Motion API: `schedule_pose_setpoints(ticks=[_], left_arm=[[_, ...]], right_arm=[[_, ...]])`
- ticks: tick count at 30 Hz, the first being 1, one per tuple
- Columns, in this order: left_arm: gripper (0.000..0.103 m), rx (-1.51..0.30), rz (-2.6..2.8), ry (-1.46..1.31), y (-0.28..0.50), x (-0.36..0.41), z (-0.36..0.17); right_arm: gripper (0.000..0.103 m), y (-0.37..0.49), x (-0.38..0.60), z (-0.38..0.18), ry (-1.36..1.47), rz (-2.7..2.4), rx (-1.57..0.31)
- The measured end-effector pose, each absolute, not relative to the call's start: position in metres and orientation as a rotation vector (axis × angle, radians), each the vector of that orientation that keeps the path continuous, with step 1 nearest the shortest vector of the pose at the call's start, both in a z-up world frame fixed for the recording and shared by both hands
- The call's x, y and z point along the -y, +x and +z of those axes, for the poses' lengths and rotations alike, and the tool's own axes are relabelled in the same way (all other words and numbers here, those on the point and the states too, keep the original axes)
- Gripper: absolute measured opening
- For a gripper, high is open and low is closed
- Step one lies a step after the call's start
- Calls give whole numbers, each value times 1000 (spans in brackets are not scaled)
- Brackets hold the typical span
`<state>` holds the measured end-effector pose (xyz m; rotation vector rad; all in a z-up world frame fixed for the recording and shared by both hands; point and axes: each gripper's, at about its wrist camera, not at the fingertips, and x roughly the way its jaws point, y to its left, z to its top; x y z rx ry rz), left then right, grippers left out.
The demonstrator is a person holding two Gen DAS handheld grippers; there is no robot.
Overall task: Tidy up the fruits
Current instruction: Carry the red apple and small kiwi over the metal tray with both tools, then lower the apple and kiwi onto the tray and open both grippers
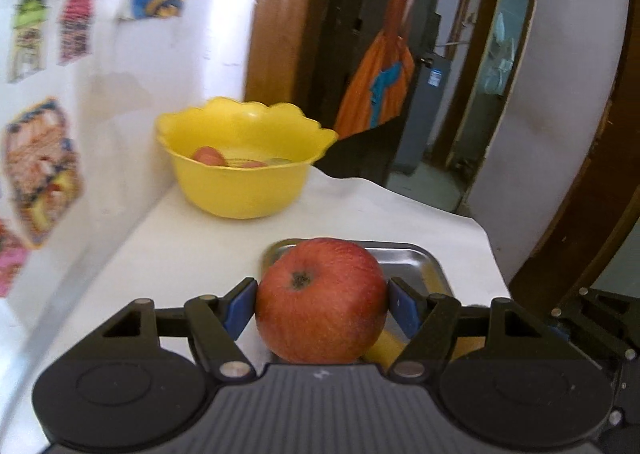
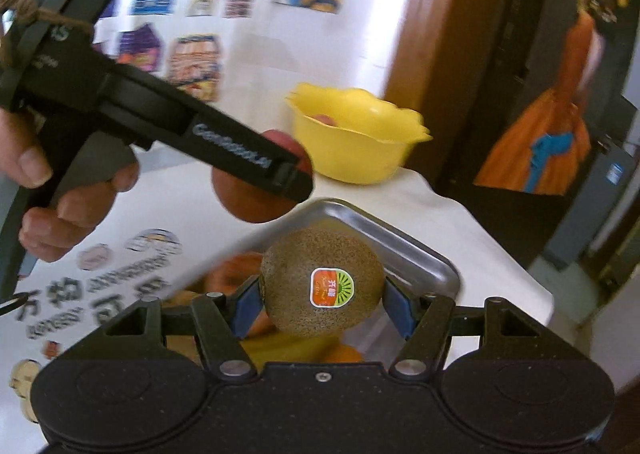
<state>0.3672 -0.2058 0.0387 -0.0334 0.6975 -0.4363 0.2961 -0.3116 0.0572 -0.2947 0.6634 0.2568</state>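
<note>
Fruits were split between both grippers, the steel tray and the yellow bowl. Left to right:

Left wrist view: stickered white wall [image 1: 44, 126] on the left. Yellow scalloped bowl [image 1: 244, 158] sat on the white tabletop [image 1: 180, 246] near that wall, reddish fruit pieces [image 1: 208, 155] inside, too blurred to name. Left gripper [image 1: 322, 304] was clamped on a red apple [image 1: 320, 300], both blue pads [image 1: 240, 308] pressed to its sides, calyx end facing the camera. Apple was held off the surface, in front of the steel tray [image 1: 416, 258]. Something yellow [image 1: 384, 346] showed beneath the apple, can't tell what. Right of that, part of the other gripper's black body at the frame edge, doorway behind.

Right wrist view: a person's hand [image 2: 60, 190] on the left gripped the left gripper's handle; the red apple [image 2: 248, 194] showed partly behind its finger, above the near corner of the tray. Printed sheet [image 2: 100, 286] lay on the tabletop below the hand. Right gripper [image 2: 322, 304] was clenched on a kiwi [image 2: 320, 286], pads on both sides, orange-green sticker [image 2: 332, 288] facing the camera. Kiwi hung over the steel tray [image 2: 400, 238], which held orange and yellow fruit [image 2: 232, 274], mostly hidden. Yellow bowl [image 2: 360, 142] stood beyond the tray, apart from it, near the tabletop's far edge.
</note>
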Motion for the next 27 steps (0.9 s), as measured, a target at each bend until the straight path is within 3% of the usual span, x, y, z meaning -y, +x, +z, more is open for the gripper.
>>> schedule_pose_setpoints(ticks=[12, 27], left_arm=[[74, -760, -445, 7, 397, 254, -2], [74, -748, -428, 50, 401, 266, -12]], right_arm=[[66, 331, 363, 13, -212, 197, -691], [66, 347, 377, -11, -152, 207, -713]])
